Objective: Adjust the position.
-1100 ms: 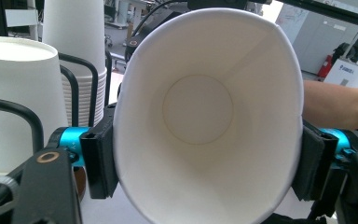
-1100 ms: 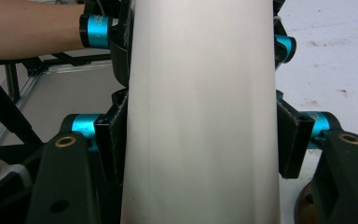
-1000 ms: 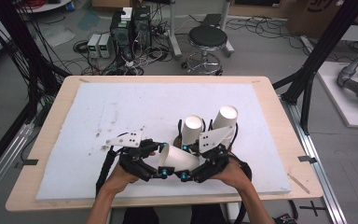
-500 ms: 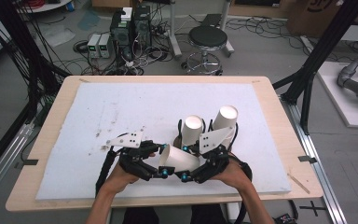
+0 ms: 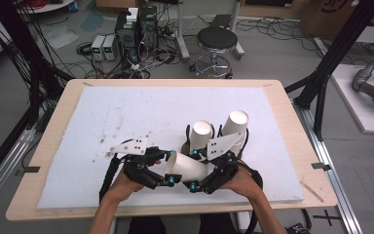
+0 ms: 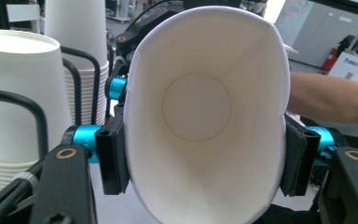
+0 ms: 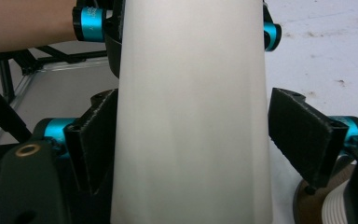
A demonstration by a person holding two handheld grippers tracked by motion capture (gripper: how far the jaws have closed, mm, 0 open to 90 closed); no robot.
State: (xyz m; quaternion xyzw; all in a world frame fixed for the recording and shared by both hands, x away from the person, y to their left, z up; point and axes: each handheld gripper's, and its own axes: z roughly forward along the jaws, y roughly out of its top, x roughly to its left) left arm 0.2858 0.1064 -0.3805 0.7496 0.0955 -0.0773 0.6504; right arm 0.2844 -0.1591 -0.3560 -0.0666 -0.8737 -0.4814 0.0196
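A white paper cup [image 5: 187, 168] lies on its side above the table's front edge, held between both hands. My left gripper [image 5: 168, 171] is shut on the cup's mouth. In the left gripper view its pads [image 6: 112, 158] squeeze the rim of the cup [image 6: 200, 116] into an oval. My right gripper [image 5: 199, 181] straddles the cup's bottom end, and its jaws have just been opening. In the right gripper view the cup [image 7: 191, 116] stands between the right gripper's [image 7: 205, 140] pads. The right pad [image 7: 303, 135] is clear of the wall and the left pad sits close beside it.
Two stacks of white paper cups [image 5: 200, 136] [image 5: 234, 127] stand in a black wire holder just behind the hands, close to the grippers. A white foam mat [image 5: 126, 117] covers the wooden table. The stacks [image 6: 18, 93] rise at the left of the left gripper view.
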